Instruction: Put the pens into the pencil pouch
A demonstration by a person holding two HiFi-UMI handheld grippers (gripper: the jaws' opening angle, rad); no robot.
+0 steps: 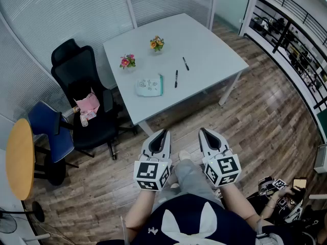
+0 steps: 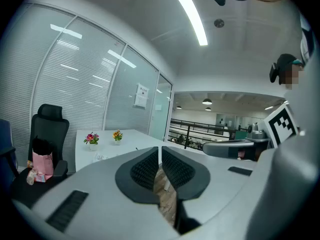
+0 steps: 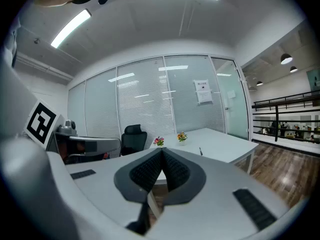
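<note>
Two black pens lie on the white table (image 1: 204,40): one pen (image 1: 176,78) near the middle, the other pen (image 1: 185,63) a little farther back. A pale green pencil pouch (image 1: 149,86) rests flat to the left of them. My left gripper (image 1: 163,132) and right gripper (image 1: 204,130) hover over the wooden floor, well short of the table's near edge. Both are shut with nothing between the jaws. In the right gripper view the table (image 3: 220,144) and one pen (image 3: 200,151) show far ahead; the left gripper view shows the table (image 2: 120,139) beyond its jaws.
Two small flower pots (image 1: 127,61) (image 1: 157,44) stand at the back of the table. A black office chair (image 1: 82,98) with a pink bag sits left of it, a blue chair (image 1: 48,131) and a round wooden table (image 1: 19,157) farther left. Glass partitions (image 1: 66,9) line the back.
</note>
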